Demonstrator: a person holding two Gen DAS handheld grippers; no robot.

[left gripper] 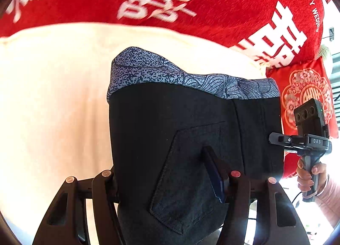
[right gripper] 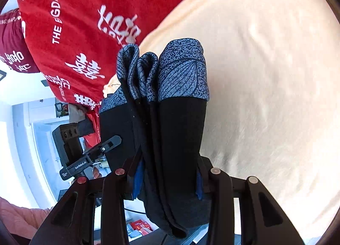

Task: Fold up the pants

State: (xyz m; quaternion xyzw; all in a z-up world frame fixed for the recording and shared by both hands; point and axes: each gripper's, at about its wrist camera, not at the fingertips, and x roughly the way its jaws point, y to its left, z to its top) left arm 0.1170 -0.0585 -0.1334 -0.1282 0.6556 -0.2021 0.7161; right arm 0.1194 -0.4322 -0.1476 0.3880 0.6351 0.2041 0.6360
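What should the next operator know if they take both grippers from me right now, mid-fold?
Left gripper: shut on the pants, near the back pocket.
Right gripper: shut on the same pants, clamping several stacked layers.
The pants hang between both grippers, patterned waistband farthest from them, over the cream sheet; red blanket beyond.
Done: the pants look folded into layers.
Left: probably lay them on the sheet and release.

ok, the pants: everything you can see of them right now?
The pants are black, matte woven fabric with a blue-grey leaf-print band along the far edge and a stitched patch pocket. They are folded into several layers, seen edge-on in the right wrist view. Both grippers clamp them: left gripper on the pocket side, right gripper across the layers. They are over a cream sheet; contact unclear.
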